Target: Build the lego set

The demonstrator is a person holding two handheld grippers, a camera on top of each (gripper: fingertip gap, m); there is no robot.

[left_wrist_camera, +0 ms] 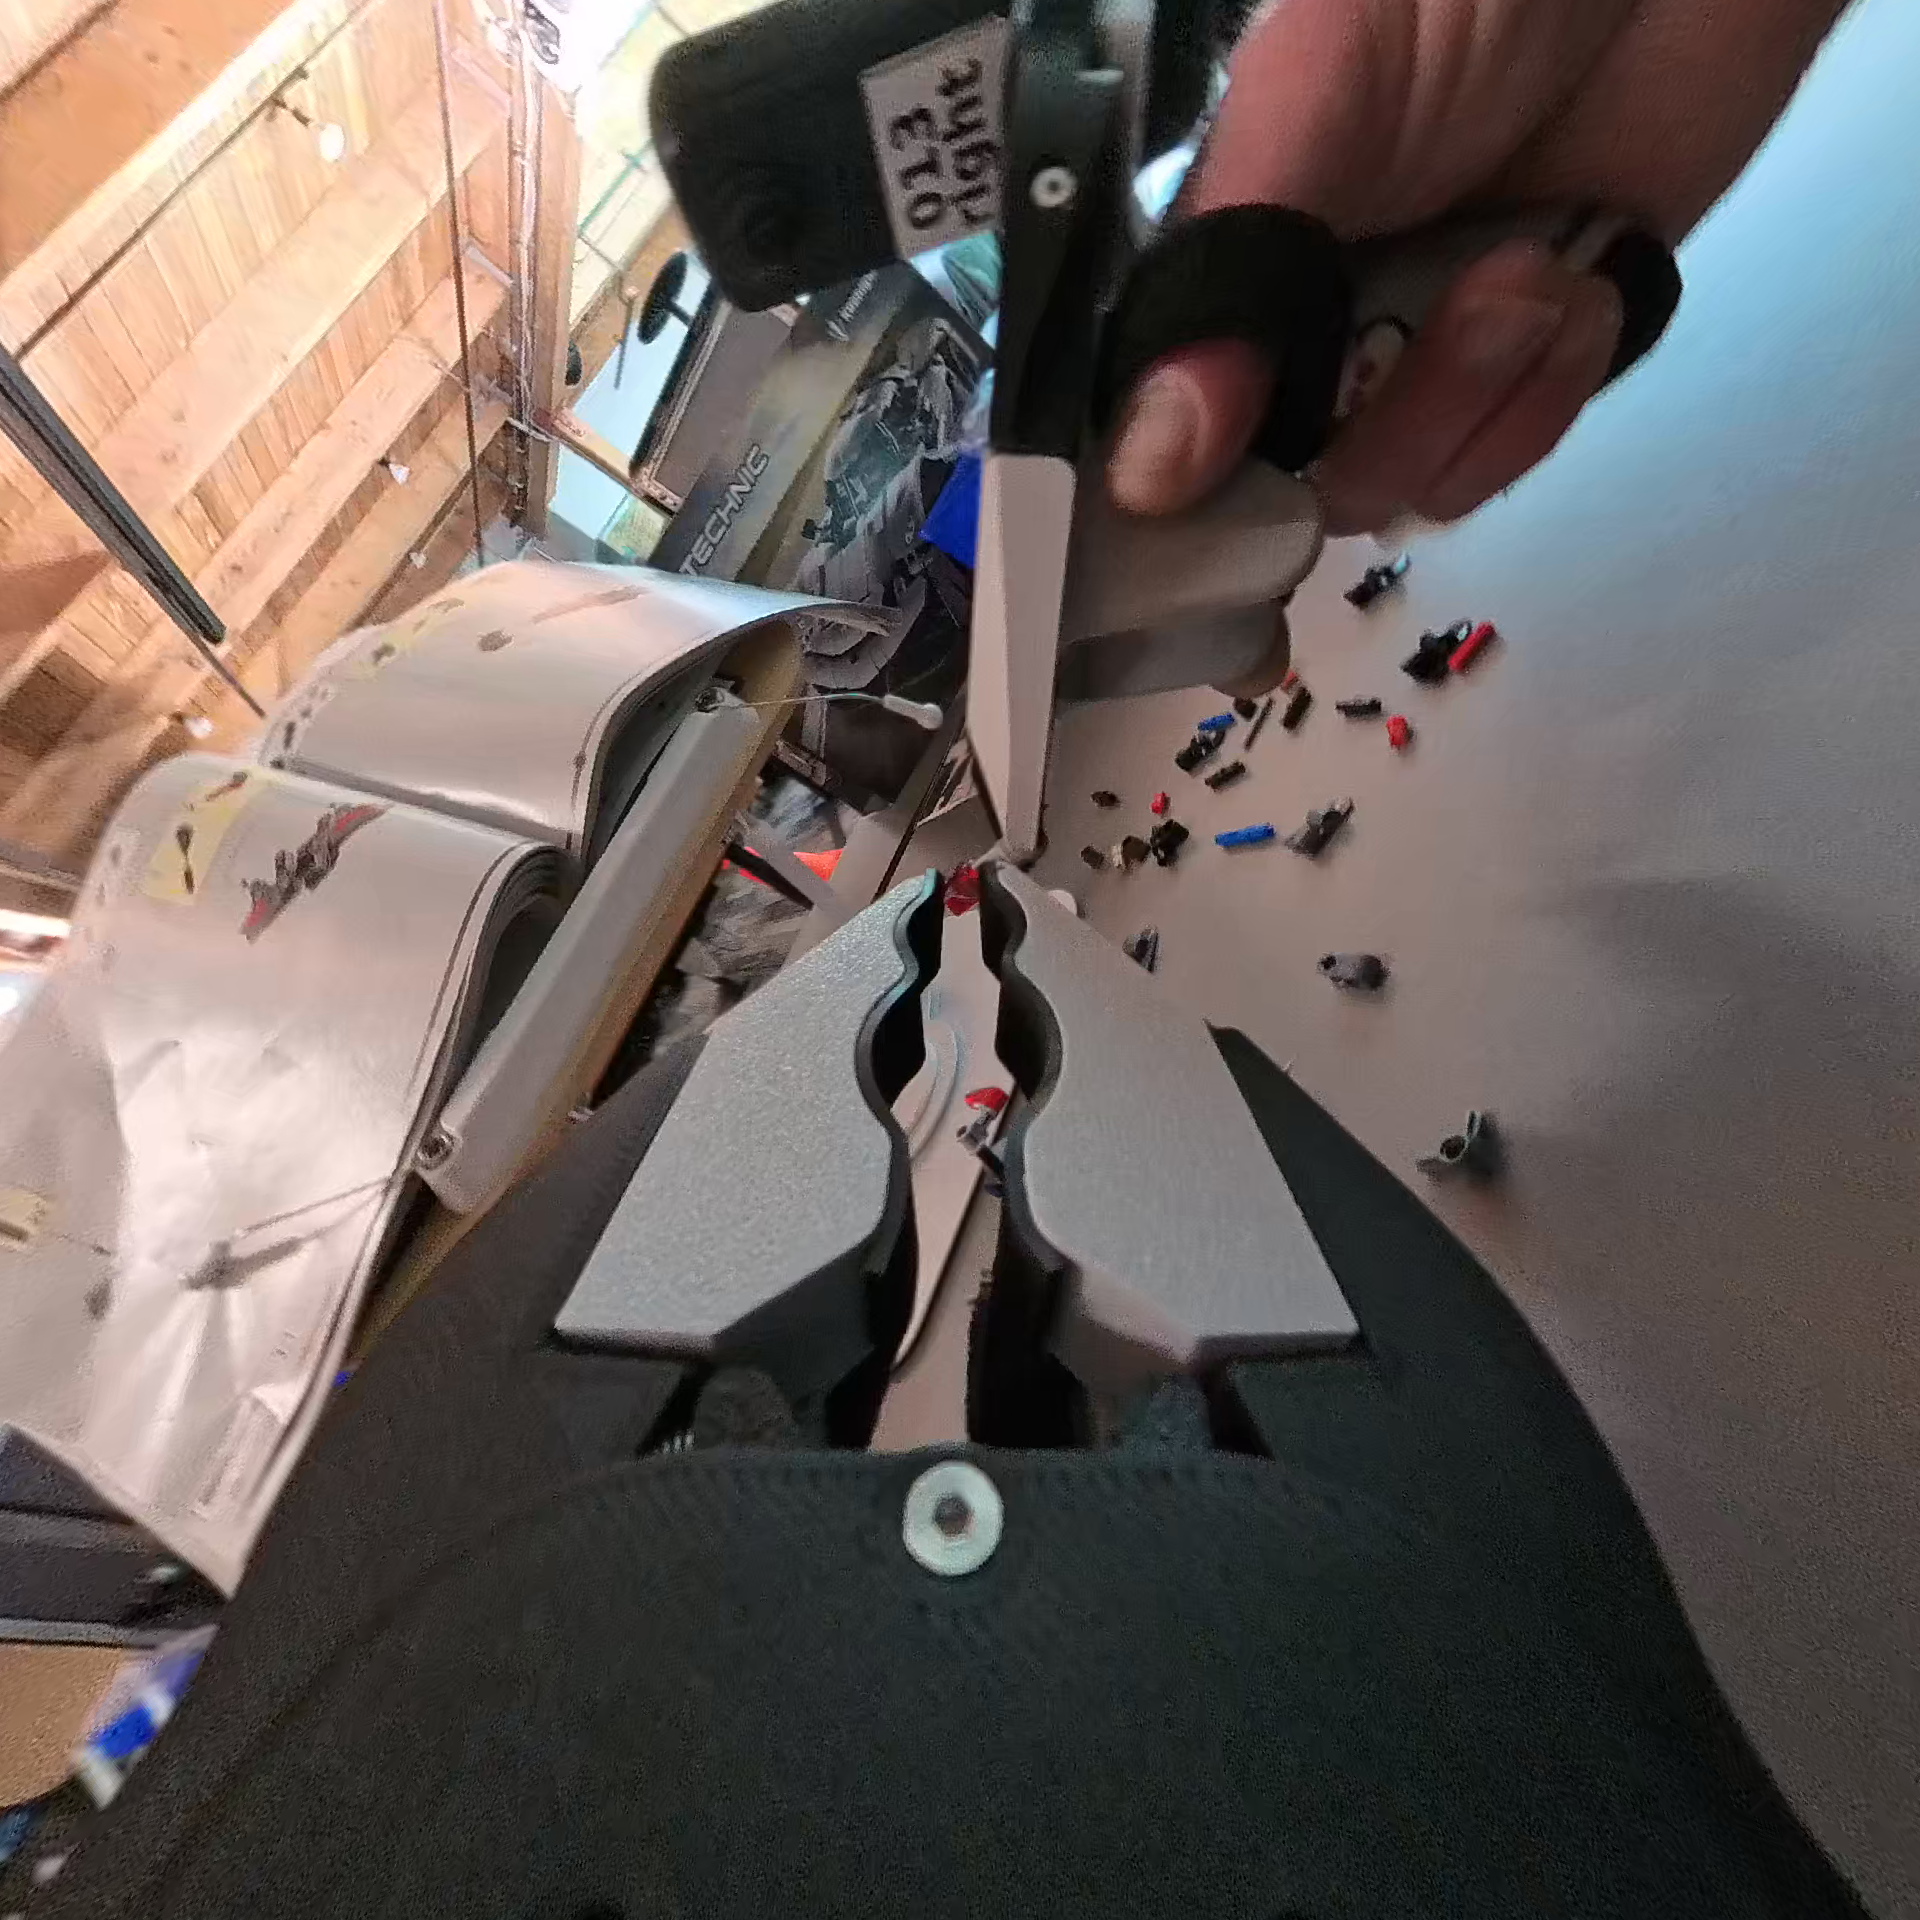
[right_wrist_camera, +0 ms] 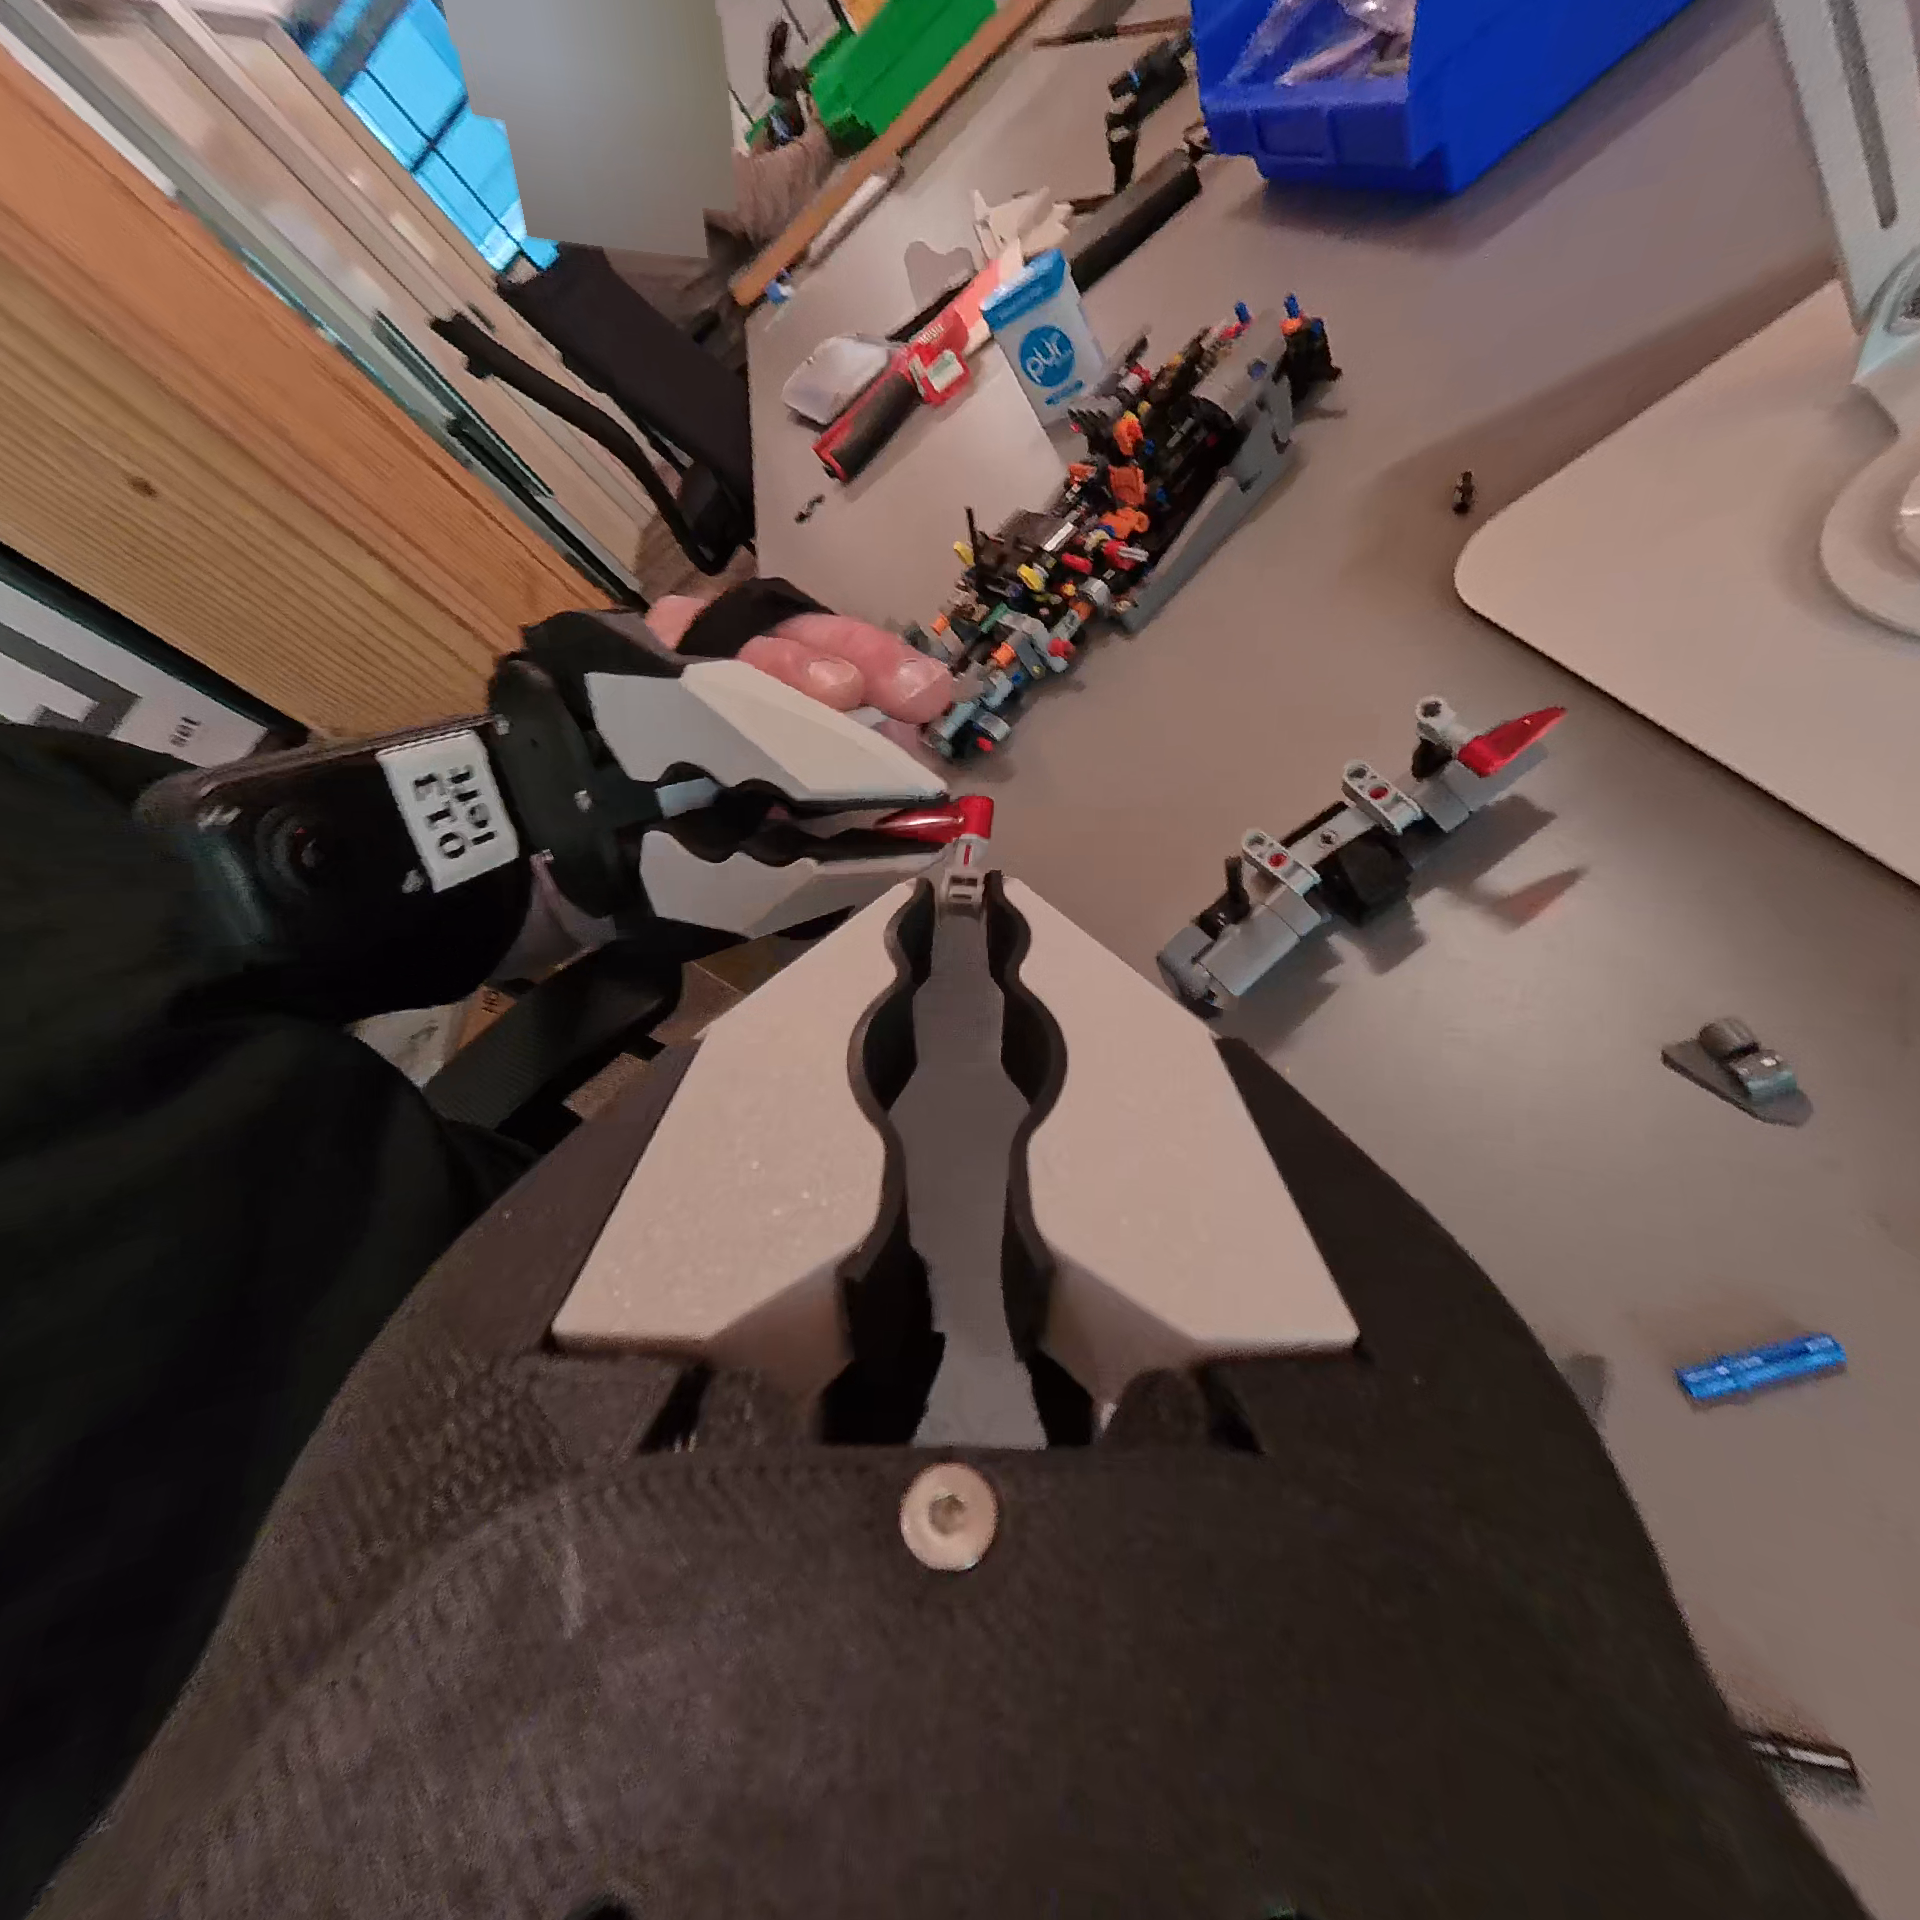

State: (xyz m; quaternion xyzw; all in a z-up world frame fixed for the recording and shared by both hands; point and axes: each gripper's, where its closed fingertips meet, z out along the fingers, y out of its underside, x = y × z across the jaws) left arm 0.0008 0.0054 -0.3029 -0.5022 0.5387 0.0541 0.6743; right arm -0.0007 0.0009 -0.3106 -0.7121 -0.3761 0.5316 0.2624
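The left gripper [left_wrist_camera: 964,883] pinches a small red piece [right_wrist_camera: 935,823] at its fingertips, held in the air above the counter [right_wrist_camera: 1351,1143]. The right gripper [right_wrist_camera: 961,888] is pressed around a small grey connector [right_wrist_camera: 962,891] with a red pin on top, and the two pieces meet tip to tip just off the counter's near edge. To the right lies a grey and red sub-assembly [right_wrist_camera: 1351,852], with a blue beam [right_wrist_camera: 1759,1368] and a grey part [right_wrist_camera: 1740,1060] nearer, well apart with bare surface between them. A long, crowded lego build [right_wrist_camera: 1122,520] stretches farther back. In the left wrist view, loose pieces [left_wrist_camera: 1278,758] scatter beside an open instruction booklet [left_wrist_camera: 343,935].
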